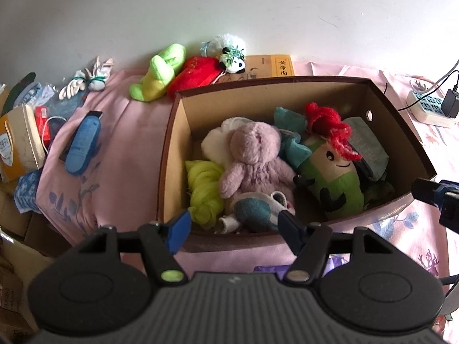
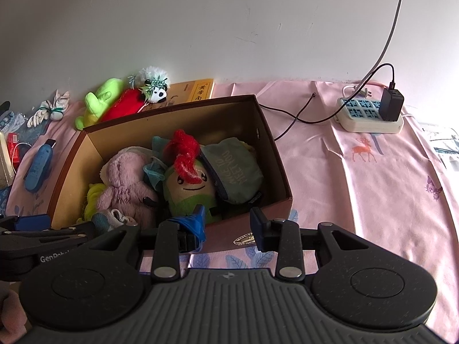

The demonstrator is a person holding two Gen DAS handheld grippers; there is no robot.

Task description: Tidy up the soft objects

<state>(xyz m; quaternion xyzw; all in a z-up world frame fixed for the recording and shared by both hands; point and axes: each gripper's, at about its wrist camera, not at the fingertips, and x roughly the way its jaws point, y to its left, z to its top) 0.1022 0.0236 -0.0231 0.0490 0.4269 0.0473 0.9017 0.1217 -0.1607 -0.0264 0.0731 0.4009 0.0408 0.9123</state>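
Soft toys fill a cardboard box (image 1: 178,149) on a pink sheet (image 1: 126,143).

The left gripper (image 1: 233,226) hangs spread and empty over the box's near rim, at six o'clock of the purple plush rabbit (image 1: 252,160). The right gripper (image 2: 229,225) stands part-open, holding nothing. A lime plush (image 1: 157,74) and red pouch (image 1: 198,74) lie outside, at eleven o'clock of the box.

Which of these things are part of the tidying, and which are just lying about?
Part of the job: box; purple bunny; green doll; lime plush; red pouch; panda.

Lying about: power strip; charger; book; blue remote.
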